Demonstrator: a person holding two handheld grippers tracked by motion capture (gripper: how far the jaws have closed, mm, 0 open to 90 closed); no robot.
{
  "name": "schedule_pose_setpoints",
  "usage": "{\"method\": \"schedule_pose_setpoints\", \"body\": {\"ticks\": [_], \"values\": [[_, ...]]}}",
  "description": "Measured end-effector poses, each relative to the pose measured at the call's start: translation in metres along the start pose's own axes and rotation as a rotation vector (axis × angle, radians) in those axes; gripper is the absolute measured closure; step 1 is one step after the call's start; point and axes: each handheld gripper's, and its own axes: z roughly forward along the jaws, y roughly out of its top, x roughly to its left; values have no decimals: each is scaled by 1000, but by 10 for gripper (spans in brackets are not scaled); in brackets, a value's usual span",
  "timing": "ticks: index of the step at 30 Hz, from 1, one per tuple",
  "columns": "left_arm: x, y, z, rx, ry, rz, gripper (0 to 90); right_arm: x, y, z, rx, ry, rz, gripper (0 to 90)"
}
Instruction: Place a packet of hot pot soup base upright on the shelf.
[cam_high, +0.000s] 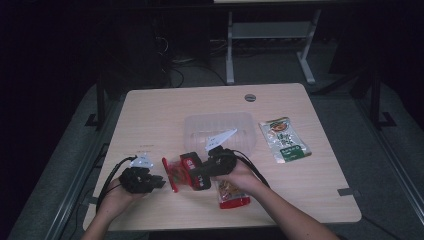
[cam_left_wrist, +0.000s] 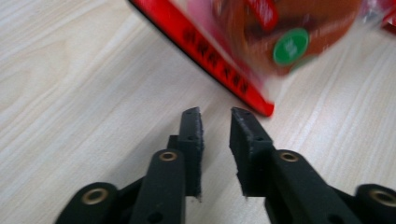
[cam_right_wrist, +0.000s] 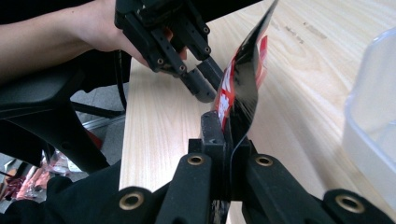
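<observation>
Your right gripper (cam_high: 196, 174) is clamped on the red snack packet (cam_high: 176, 172). In the right gripper view the two black jaws are pressed together on the edge of this red snack packet (cam_right_wrist: 240, 88), and the packet stands up thin from between them, tilted a little to the right. In the high view the packet is held just over the worktop (cam_high: 150, 115), near its front edge and a little left of the middle.

Your left gripper (cam_high: 159, 182) is beside the packet, on its left side, close to the front left corner of the worktop. Its jaws are apart with a narrow gap, and nothing is between them. In the left gripper view the pads of this left gripper (cam_left_wrist: 215, 122) point to the red border of the packet (cam_left_wrist: 219, 65), which is just in front of the tips but does not touch them. No earlier picture is here, so I speak only about the present position.

A second red packet (cam_high: 231, 195) lies flat on the worktop under your right forearm, near the front edge. The clear plastic container (cam_high: 220, 131) stands behind your right hand, about the middle of the worktop. The green packet (cam_high: 285, 140) lies to the right of the container, apart from it, toward the right edge.
</observation>
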Motion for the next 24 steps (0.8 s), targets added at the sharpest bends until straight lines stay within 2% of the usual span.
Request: {"method": "schedule_pose_setpoints", "body": {"ticks": [5, 7, 13, 15, 16, 19, 24], "values": [[-1, 0, 2, 3, -25, 5, 575, 1, 2, -16, -19, -1, -9, 900], [-2, -1, 3, 3, -22, -1, 512, 2, 2, -24, -26, -4, -11, 900], [-4, 0, 3, -10, -23, 22, 356, 2, 2, -44, -44, -25, -22, 900], [-4, 0, 1, -25, -33, 32, 327, 2, 2, -51, -48, -30, -25, 900], [-4, 0, 1, -35, -34, 22, 320, 1, 2, -53, -52, -34, -28, 900], [-3, -1, -1, -53, -23, 20, 280, 1, 3, -61, -59, -42, -30, 900], [-2, 0, -1, -53, -15, 35, 214, -1, 5, -73, -78, -59, -34, 900]]}}
